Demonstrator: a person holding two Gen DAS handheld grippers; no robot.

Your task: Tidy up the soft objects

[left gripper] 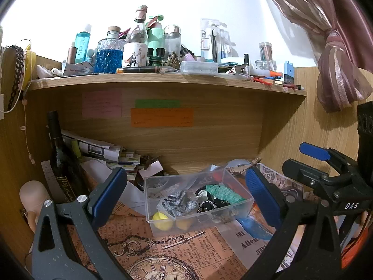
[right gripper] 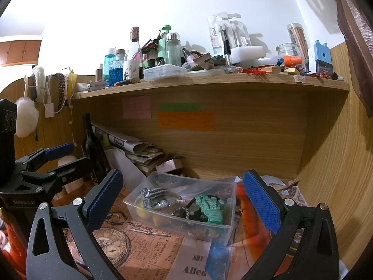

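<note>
Left claw [left gripper: 184,200]: spread wide, holding nothing, hanging near the box.
Right claw [right gripper: 184,200]: spread wide too, holding nothing, just right of the left one.
Box [right gripper: 149,212]: clear plastic, on the table [right gripper: 149,252], under the shelf [right gripper: 209,80].
Soft things: a green scrunchie [right gripper: 211,208] on the right side of the box, a black-and-white scrunchie [right gripper: 155,197] on the far left side, dark hair ties [right gripper: 180,212] between them.
Step now: I think a claw is about to reach into the box for one soft thing.
How to do it well: come down from above, pinch only one scrunchie in its puffy middle, and lift slowly so the hair ties do not come along.
Edges: the box walls are thin and may slide or tip if bumped.
Room: the shelf hangs low over the far side, and a dark bottle [right gripper: 89,144] stands at the far left. The near side looks most open.
</note>
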